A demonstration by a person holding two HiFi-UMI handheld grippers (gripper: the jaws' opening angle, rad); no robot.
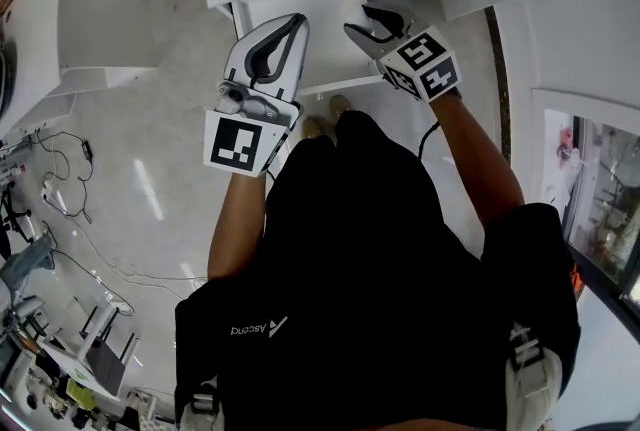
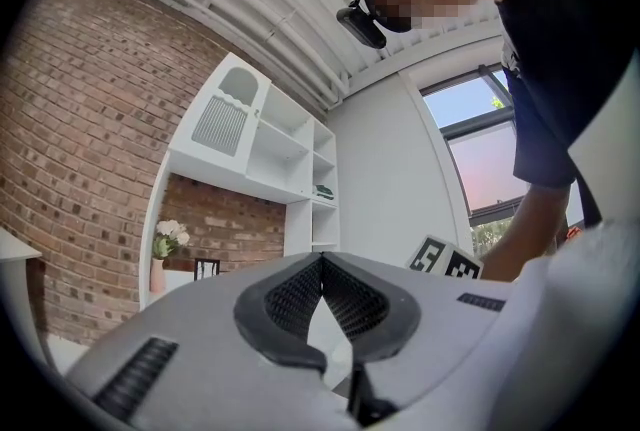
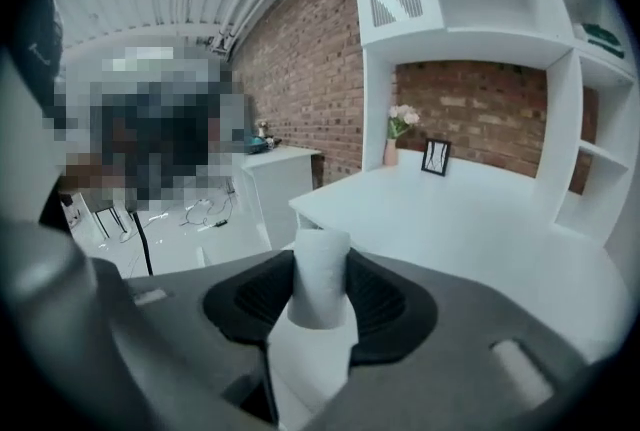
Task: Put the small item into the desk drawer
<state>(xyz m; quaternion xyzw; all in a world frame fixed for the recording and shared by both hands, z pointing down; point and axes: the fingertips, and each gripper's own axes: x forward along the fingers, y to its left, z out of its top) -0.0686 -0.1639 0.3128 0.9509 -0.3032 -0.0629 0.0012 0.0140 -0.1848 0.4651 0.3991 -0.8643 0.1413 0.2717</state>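
right gripper [image 3: 320, 264] clamps the small white cylindrical roll [image 3: 320, 284]; left gripper [image 2: 322, 264] closed, empty. hold firm; release only inside the white desk drawer [image 1: 325, 39].

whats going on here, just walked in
A person stands at a white desk with a gripper in each hand. The right gripper is clamped on a small white roll, held in the air in front of the desk. The left gripper is shut and empty beside it. The roll is not stowed yet.
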